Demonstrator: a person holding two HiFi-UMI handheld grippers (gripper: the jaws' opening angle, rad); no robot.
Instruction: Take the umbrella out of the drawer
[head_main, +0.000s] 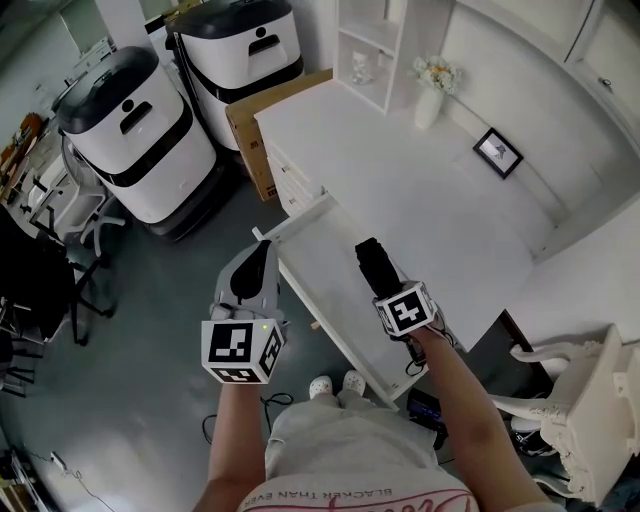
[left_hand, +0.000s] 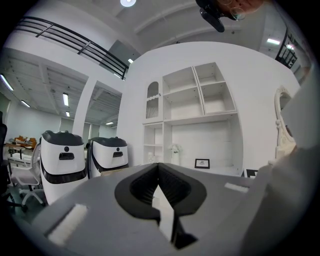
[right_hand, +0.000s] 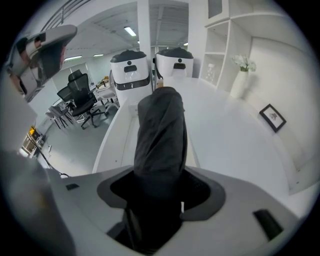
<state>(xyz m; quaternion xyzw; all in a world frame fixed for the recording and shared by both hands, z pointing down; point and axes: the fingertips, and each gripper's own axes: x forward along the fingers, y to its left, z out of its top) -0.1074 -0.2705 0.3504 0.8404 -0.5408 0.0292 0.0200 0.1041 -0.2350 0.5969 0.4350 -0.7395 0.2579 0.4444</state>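
Ideally, the folded black umbrella (head_main: 372, 262), clamped between the widely spread jaws of the right hand-held gripper (right_hand: 159, 184) over the open drawer (head_main: 300, 232), is drawn straight up clear of the rim, with the left hand-held gripper (left_hand: 159, 174), jaws together and empty, held aside at its 9 o'clock.

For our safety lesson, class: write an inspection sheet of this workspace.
Surface: white desk top.
Job's things: dark folded fabric umbrella held over open white drawer.
Clutter: white vase of flowers, black-framed picture.
Grippers: right tool shut on umbrella; left tool shut, empty.
Cables: thin dark cable on grey floor by the feet.
Surroundings: two white-and-black machines, brown cardboard box.
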